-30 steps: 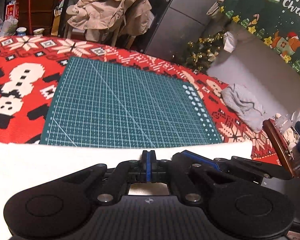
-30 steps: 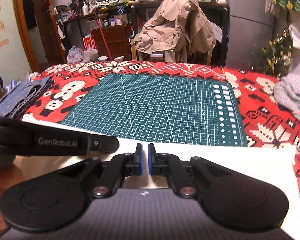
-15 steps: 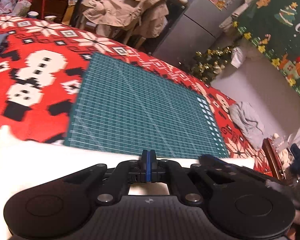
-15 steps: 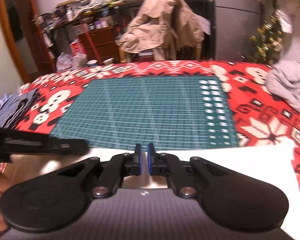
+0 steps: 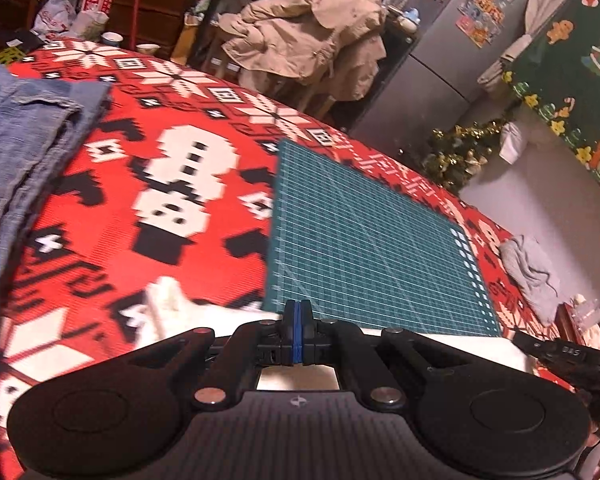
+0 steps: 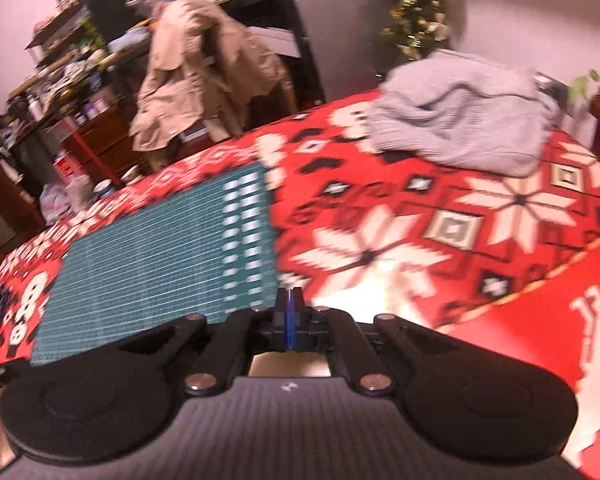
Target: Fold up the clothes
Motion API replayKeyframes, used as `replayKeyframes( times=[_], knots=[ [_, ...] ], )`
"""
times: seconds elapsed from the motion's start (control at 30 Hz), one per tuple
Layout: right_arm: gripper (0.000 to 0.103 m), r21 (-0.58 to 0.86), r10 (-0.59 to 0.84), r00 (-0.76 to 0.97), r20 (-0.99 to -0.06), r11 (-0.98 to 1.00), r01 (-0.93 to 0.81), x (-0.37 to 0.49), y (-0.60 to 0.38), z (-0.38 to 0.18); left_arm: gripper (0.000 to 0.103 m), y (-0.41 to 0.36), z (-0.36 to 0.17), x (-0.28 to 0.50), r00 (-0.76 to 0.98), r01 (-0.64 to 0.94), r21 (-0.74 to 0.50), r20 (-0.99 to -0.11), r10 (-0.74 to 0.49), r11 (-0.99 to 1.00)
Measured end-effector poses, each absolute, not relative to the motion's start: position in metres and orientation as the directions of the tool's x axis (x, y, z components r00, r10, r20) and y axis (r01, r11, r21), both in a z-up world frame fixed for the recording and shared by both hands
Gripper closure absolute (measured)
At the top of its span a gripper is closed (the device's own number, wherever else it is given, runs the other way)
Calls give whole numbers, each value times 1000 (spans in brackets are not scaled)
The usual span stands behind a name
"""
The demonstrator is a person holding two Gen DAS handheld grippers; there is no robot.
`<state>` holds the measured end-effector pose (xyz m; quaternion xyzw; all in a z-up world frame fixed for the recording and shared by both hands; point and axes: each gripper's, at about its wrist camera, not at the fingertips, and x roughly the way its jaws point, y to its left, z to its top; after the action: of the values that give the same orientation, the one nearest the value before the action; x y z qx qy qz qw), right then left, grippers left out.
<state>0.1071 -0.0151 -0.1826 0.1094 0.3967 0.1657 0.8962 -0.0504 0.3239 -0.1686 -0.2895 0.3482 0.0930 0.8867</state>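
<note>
A white cloth point(image 5: 440, 346) lies along the near edge of the green cutting mat point(image 5: 364, 248), with one corner showing at the left point(image 5: 164, 300). My left gripper point(image 5: 297, 312) is shut, its blue pads together at the cloth's far edge. At the cloth's right end I see the other gripper's black arm point(image 5: 560, 354). In the blurred right wrist view my right gripper point(image 6: 289, 300) is shut by the mat's point(image 6: 160, 256) right edge. White cloth point(image 6: 388, 284) shows just beyond and under its tips.
Folded blue denim point(image 5: 28, 140) lies at the far left of the red snowman tablecloth point(image 5: 100, 216). A crumpled grey knit point(image 6: 460, 128) lies at the table's right end. The table edge point(image 6: 560, 268) drops off to the right. A beige coat point(image 5: 308, 32) hangs on a chair behind.
The left gripper slid left along the cloth, and the denim came into view. The right gripper swung right and rolled, its small jaw gap closed, and the grey knit now lies ahead of it.
</note>
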Motion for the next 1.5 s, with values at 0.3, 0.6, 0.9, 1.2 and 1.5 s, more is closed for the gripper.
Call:
replayKeyframes(
  times=[0.3,0.6,0.9,1.2,1.5],
  knots=[
    [99,344,391,628,-673,917,-203,116,-20,-181,102,337,-165,-64,723,-422,-378,-689,54,824],
    [101,250,372,625,-687,928,-277,104,2,-181,102,346,-167,-70,727,-426,-401,-686,43,811],
    [101,238,329,652,-683,944,-227,119,-27,-174,102,345,-164,-71,725,-430,-396,-687,49,811],
    [103,239,455,557,-695,876,-418,103,18,-180,102,349,-163,-74,723,-431,-401,-690,43,809],
    [103,172,340,631,-698,934,-314,119,-32,-172,102,357,-155,-77,712,-444,-353,-697,86,824]
  ],
)
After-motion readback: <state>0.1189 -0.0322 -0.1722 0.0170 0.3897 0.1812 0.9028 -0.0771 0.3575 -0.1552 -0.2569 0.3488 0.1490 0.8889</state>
